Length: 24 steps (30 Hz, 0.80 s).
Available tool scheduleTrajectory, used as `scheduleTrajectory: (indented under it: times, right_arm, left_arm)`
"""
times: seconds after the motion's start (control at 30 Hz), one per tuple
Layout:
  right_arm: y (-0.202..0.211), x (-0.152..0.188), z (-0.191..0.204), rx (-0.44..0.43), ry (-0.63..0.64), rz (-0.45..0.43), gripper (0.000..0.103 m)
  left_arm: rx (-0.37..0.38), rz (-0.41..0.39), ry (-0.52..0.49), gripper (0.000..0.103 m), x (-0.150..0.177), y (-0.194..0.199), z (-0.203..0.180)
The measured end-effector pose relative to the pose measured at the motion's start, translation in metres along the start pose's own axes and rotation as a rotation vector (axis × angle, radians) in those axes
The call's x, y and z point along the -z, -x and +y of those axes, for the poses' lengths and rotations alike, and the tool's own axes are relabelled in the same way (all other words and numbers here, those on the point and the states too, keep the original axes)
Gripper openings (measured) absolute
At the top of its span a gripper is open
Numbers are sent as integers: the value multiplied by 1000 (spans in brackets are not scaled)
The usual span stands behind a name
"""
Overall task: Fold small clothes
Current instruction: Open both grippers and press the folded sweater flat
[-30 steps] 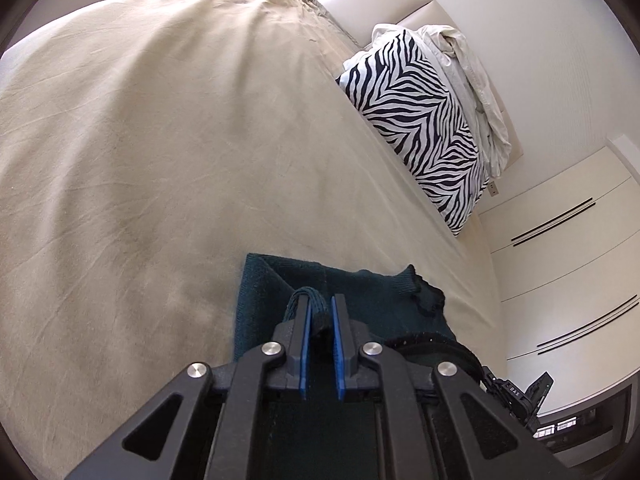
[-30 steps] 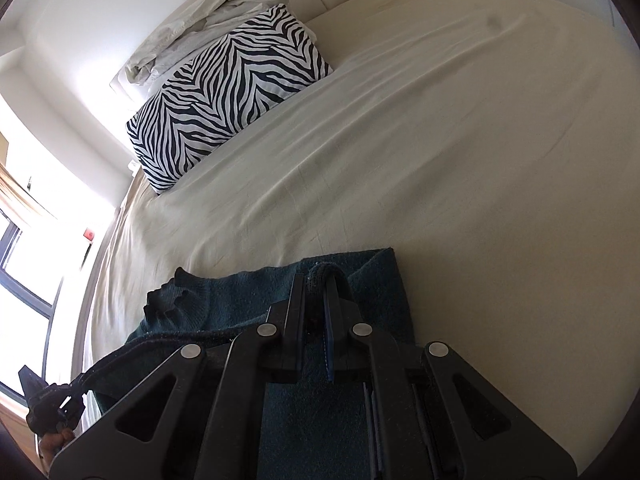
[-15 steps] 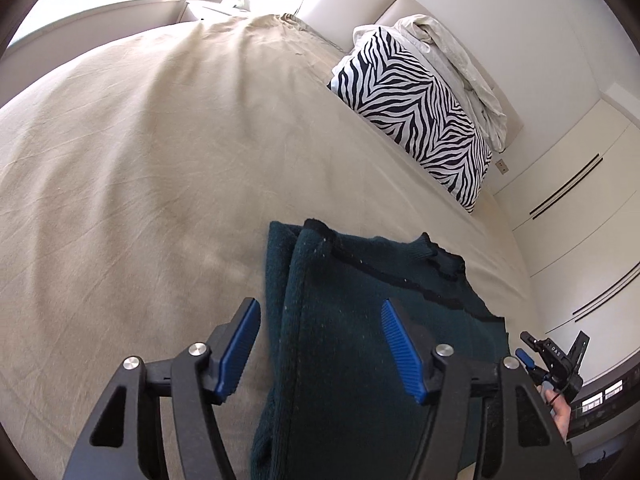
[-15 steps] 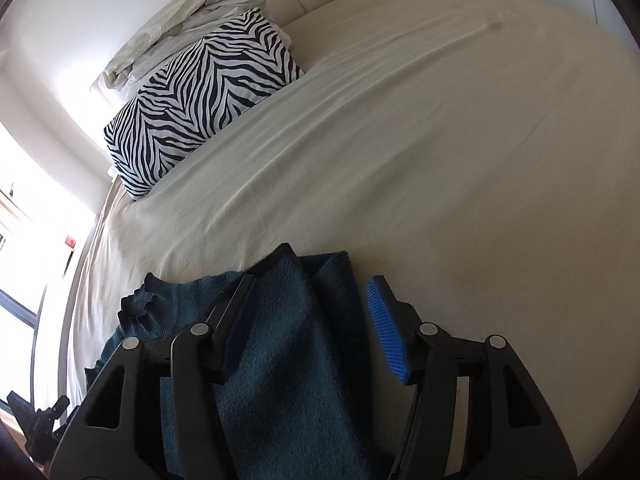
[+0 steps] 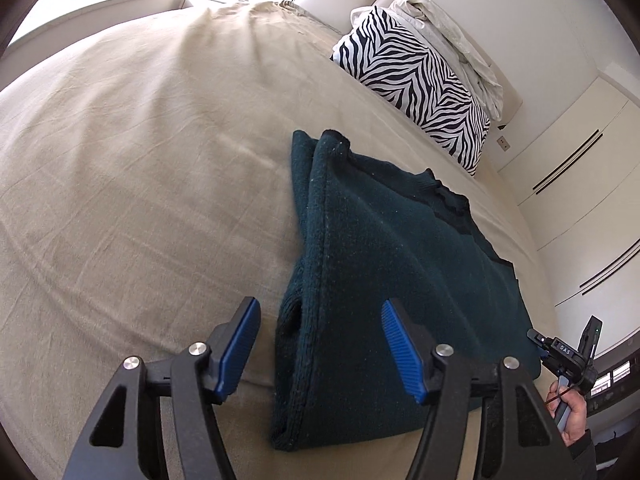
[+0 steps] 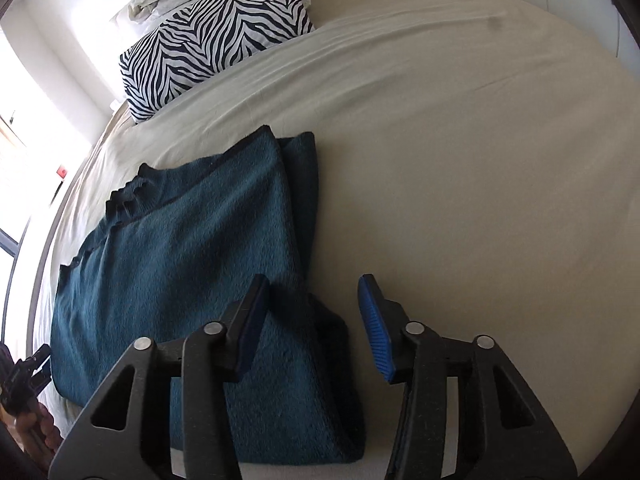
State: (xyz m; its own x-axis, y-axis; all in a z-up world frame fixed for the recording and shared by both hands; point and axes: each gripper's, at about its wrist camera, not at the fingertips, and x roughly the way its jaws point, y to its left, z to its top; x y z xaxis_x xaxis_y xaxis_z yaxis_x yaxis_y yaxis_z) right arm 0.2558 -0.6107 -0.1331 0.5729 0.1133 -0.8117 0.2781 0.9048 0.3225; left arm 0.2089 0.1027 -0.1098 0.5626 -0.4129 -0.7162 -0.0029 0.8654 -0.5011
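A dark teal knit sweater [image 5: 384,264] lies folded flat on the beige bed sheet [image 5: 140,160]; it also shows in the right wrist view [image 6: 192,248]. My left gripper [image 5: 320,344] is open and empty, raised above the sweater's near left edge. My right gripper [image 6: 316,324] is open and empty, raised above the sweater's near right edge. The folded side layers show along both edges. The right gripper [image 5: 568,356] shows at the far right of the left wrist view, held by a hand.
A zebra-print pillow [image 5: 416,80] with a crumpled white cover [image 5: 452,36] behind it lies at the head of the bed; the pillow also shows in the right wrist view [image 6: 216,40]. White wardrobe doors [image 5: 580,200] stand beside the bed. A window [image 6: 24,152] is at the left.
Both grippers were shut on the sweater's edge a second ago. They opened, let the cloth drop flat, and have pulled back and up from it.
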Motion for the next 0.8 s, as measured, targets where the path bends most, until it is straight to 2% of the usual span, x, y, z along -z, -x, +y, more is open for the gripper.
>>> scheduleTrajectory:
  times: [0.17, 0.2, 0.27, 0.47, 0.67, 0.8]
  right_arm:
    - [17, 20, -2, 2, 19, -14, 27]
    - [19, 20, -1, 5, 26, -15, 23]
    - [25, 24, 3, 17, 52, -26, 7]
    - [34, 25, 5, 36, 75, -30, 5]
    - [45, 34, -8, 30, 46, -34, 4]
    - [36, 40, -21, 17, 13, -9, 4]
  left_arm:
    - [-5, -3, -22, 65, 5, 2, -6]
    - [-2, -4, -23, 65, 5, 3, -7]
    - [2, 4, -22, 63, 6, 1, -8]
    - [-10, 23, -11, 46, 6, -3, -3]
    - [-16, 33, -30, 42, 7, -4, 0]
    - [-27, 37, -44, 42, 8, -6, 0]
